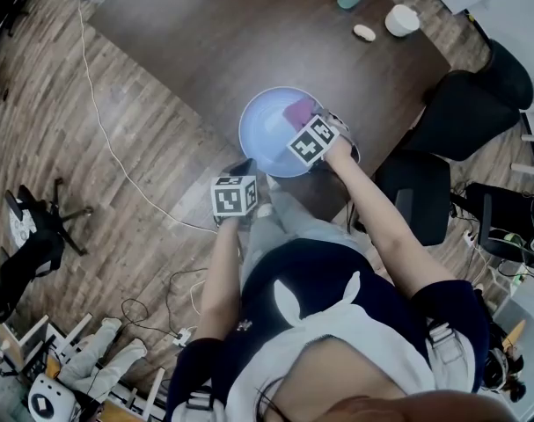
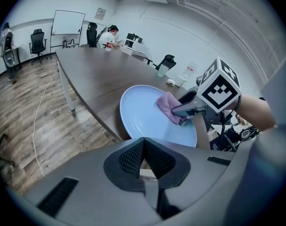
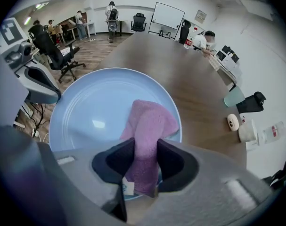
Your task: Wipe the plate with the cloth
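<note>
**Cloth clamped, bare plate ahead-left**

Your right gripper (image 3: 145, 150) is clenched on the pink cloth (image 3: 151, 119), which trails forward onto the near right part of the blue plate (image 3: 86, 107). Bare plate lies ahead and to your left, so sweep that way. The hand points steeply down. Your left gripper (image 2: 143, 147) is closed and empty near the plate's rim, by the bench (image 3: 180, 65) edge.
</note>
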Demonstrator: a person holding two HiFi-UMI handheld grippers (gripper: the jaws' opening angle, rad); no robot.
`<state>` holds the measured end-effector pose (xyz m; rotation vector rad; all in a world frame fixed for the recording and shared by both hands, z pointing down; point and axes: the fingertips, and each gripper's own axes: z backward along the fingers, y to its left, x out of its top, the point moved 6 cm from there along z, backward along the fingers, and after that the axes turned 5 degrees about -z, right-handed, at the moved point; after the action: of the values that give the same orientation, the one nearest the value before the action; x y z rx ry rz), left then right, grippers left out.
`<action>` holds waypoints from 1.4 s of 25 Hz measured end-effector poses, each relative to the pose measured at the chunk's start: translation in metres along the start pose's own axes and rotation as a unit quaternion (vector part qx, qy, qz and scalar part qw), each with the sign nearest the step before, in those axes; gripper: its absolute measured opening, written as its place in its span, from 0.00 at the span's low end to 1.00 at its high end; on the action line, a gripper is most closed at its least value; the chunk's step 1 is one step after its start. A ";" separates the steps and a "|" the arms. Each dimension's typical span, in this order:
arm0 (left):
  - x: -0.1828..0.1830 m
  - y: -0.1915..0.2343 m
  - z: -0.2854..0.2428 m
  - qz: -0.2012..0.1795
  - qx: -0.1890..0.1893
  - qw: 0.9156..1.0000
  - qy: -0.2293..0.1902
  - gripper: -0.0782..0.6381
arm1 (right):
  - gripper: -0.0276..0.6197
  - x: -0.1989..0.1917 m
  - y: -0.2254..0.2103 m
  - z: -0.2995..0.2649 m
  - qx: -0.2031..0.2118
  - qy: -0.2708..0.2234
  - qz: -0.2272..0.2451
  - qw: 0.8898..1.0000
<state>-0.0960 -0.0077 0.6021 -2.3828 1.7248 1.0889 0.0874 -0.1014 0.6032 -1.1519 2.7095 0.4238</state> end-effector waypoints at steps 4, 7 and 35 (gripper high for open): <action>0.000 0.000 0.000 0.000 0.002 1.000 -0.002 0.12 | 0.26 -0.002 0.004 0.002 0.020 -0.006 -0.020 1.000; 0.001 0.001 0.001 0.000 0.002 1.000 -0.003 0.12 | 0.26 -0.001 0.009 0.005 0.054 -0.014 -0.049 0.997; -0.002 -0.002 0.003 0.018 0.002 1.000 -0.014 0.12 | 0.26 -0.001 0.055 0.006 0.151 -0.044 -0.131 0.979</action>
<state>-0.0962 -0.0042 0.6007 -2.3322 1.7660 1.1163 0.0481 -0.0622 0.6084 -1.3376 2.3931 0.0210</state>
